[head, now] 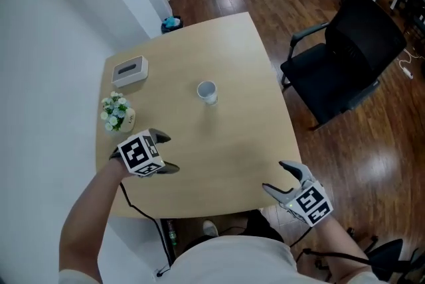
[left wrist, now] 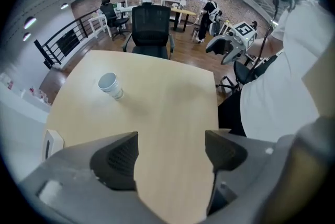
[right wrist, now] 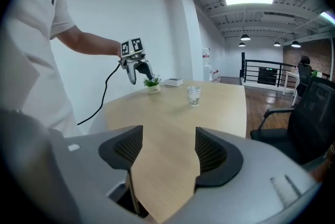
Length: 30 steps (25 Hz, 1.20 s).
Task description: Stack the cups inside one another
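A pale wooden bench (head: pixel 232 143) carries a single white cup (head: pixel 207 91), upright near its middle and well apart from everything else. Toward the far left corner lies a grey tissue box (head: pixel 129 70), and a small potted plant (head: pixel 117 113) stands near the left edge. The left tongs (head: pixel 169 153) hang over the near-left part of the bench, jaws apart and empty. The right tongs (head: pixel 273 175) sit at the near-right edge, also spread with nothing between them. A black office chair (head: pixel 348 57) stands on the dark wood floor (head: pixel 372 163) to the right.

Tissue box (head: pixel 129 70) near flower pot (head: pixel 117 113) on table (head: pixel 229 143); black office chair (head: pixel 352 57) beside table.
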Each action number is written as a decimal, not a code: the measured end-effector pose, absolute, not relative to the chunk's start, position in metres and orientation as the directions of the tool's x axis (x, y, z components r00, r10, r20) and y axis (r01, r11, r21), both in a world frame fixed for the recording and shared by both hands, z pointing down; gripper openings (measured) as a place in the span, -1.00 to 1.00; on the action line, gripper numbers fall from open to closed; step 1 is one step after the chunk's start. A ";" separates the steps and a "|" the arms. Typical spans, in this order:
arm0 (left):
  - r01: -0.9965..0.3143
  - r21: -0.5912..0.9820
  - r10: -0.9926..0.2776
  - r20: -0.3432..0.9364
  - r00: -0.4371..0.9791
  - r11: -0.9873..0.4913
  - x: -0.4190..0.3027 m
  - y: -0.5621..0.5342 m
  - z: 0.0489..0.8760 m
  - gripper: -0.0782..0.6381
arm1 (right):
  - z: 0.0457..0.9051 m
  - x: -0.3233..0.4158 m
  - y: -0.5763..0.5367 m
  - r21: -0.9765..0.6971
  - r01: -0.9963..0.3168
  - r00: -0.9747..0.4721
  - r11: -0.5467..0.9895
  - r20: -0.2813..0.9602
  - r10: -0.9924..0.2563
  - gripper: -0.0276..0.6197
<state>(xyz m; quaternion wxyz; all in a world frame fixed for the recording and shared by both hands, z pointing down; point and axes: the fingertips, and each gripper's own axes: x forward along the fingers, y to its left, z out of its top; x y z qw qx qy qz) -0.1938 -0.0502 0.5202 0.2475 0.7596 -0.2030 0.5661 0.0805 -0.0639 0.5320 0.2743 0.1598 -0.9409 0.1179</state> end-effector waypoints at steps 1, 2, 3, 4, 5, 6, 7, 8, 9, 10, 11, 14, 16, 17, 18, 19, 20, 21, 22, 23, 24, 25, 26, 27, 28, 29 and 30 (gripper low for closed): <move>-0.593 0.144 -0.057 0.950 0.307 -0.792 -0.194 -0.037 0.517 0.40 | 0.527 0.073 -0.060 -0.124 -0.359 -0.799 0.925 0.553 -0.236 0.08; -0.600 0.140 -0.089 0.937 0.336 -0.788 -0.195 -0.024 0.513 0.39 | 0.521 0.066 -0.055 -0.114 -0.355 -0.798 0.928 0.554 -0.237 0.08; -0.606 0.135 -0.123 0.923 0.364 -0.784 -0.197 -0.011 0.508 0.39 | 0.517 0.060 -0.050 -0.105 -0.354 -0.797 0.930 0.555 -0.241 0.08; -0.613 0.127 -0.159 0.907 0.391 -0.780 -0.199 0.004 0.504 0.39 | 0.513 0.053 -0.044 -0.096 -0.355 -0.794 0.930 0.557 -0.246 0.08; -0.620 0.119 -0.199 0.886 0.419 -0.775 -0.203 0.019 0.499 0.40 | 0.509 0.047 -0.038 -0.088 -0.359 -0.790 0.929 0.559 -0.252 0.08; -0.629 0.112 -0.241 0.861 0.448 -0.769 -0.206 0.034 0.495 0.40 | 0.505 0.040 -0.031 -0.080 -0.363 -0.787 0.928 0.560 -0.259 0.08; -0.641 0.107 -0.285 0.831 0.477 -0.760 -0.210 0.050 0.491 0.40 | 0.502 0.033 -0.024 -0.075 -0.368 -0.785 0.927 0.560 -0.267 0.08; -0.657 0.103 -0.329 0.801 0.500 -0.747 -0.215 0.066 0.487 0.40 | 0.499 0.027 -0.016 -0.071 -0.374 -0.783 0.925 0.559 -0.273 0.08; -0.678 0.099 -0.375 0.771 0.515 -0.728 -0.221 0.082 0.485 0.40 | 0.497 0.021 -0.006 -0.070 -0.380 -0.780 0.922 0.560 -0.279 0.08; -0.703 0.095 -0.421 0.742 0.522 -0.705 -0.228 0.098 0.482 0.40 | 0.495 0.015 0.005 -0.067 -0.385 -0.777 0.920 0.561 -0.284 0.08; -0.730 0.091 -0.467 0.714 0.522 -0.678 -0.237 0.115 0.480 0.40 | 0.494 0.009 0.017 -0.062 -0.389 -0.774 0.919 0.563 -0.289 0.08; -0.791 0.100 -0.566 0.646 0.513 -0.603 -0.258 0.163 0.478 0.40 | 0.489 -0.008 0.054 -0.036 -0.393 -0.763 0.919 0.570 -0.304 0.09; -0.806 0.108 -0.594 0.620 0.513 -0.582 -0.264 0.192 0.482 0.40 | 0.486 -0.014 0.076 -0.025 -0.402 -0.755 0.915 0.575 -0.316 0.09; -0.808 0.112 -0.603 0.609 0.515 -0.578 -0.265 0.204 0.483 0.40 | 0.485 -0.016 0.087 -0.021 -0.408 -0.750 0.913 0.577 -0.322 0.09; -0.810 0.118 -0.611 0.596 0.521 -0.575 -0.265 0.215 0.485 0.40 | 0.484 -0.017 0.097 -0.017 -0.416 -0.744 0.909 0.580 -0.330 0.09; -0.810 0.128 -0.620 0.579 0.530 -0.573 -0.265 0.223 0.486 0.40 | 0.485 -0.019 0.107 -0.013 -0.425 -0.737 0.905 0.585 -0.338 0.09; -0.808 0.139 -0.628 0.559 0.541 -0.573 -0.265 0.230 0.486 0.40 | 0.487 -0.020 0.117 -0.011 -0.435 -0.730 0.901 0.589 -0.346 0.09; -0.804 0.151 -0.634 0.540 0.554 -0.575 -0.265 0.235 0.486 0.40 | 0.489 -0.022 0.127 -0.010 -0.444 -0.724 0.896 0.593 -0.352 0.09; -0.800 0.161 -0.637 0.522 0.567 -0.578 -0.264 0.241 0.485 0.41 | 0.491 -0.023 0.137 -0.011 -0.453 -0.717 0.892 0.598 -0.357 0.09; -0.794 0.171 -0.639 0.508 0.578 -0.583 -0.262 0.246 0.483 0.41 | 0.491 -0.024 0.146 -0.012 -0.459 -0.712 0.888 0.603 -0.360 0.09; -0.790 0.176 -0.639 0.498 0.586 -0.588 -0.261 0.250 0.481 0.41 | 0.491 -0.025 0.155 -0.011 -0.463 -0.708 0.886 0.607 -0.362 0.09; -0.786 0.176 -0.638 0.492 0.592 -0.593 -0.259 0.254 0.479 0.41 | 0.489 -0.025 0.162 -0.010 -0.462 -0.706 0.887 0.610 -0.361 0.09; -0.783 0.174 -0.638 0.488 0.596 -0.598 -0.258 0.257 0.478 0.41 | 0.488 -0.026 0.167 -0.006 -0.458 -0.706 0.889 0.610 -0.359 0.09; -0.780 0.172 -0.639 0.484 0.598 -0.601 -0.258 0.258 0.477 0.41 | 0.486 -0.028 0.171 -0.002 -0.453 -0.708 0.892 0.609 -0.358 0.09; -0.779 0.169 -0.641 0.479 0.600 -0.604 -0.258 0.259 0.476 0.41 | 0.485 -0.030 0.172 0.004 -0.449 -0.711 0.894 0.605 -0.359 0.09; -0.779 0.166 -0.644 0.474 0.601 -0.605 -0.259 0.258 0.477 0.41 | 0.484 -0.032 0.173 0.009 -0.448 -0.712 0.894 0.601 -0.362 0.09; -0.779 0.163 -0.646 0.470 0.601 -0.606 -0.259 0.258 0.477 0.41 | 0.483 -0.033 0.172 0.013 -0.449 -0.712 0.893 0.599 -0.367 0.09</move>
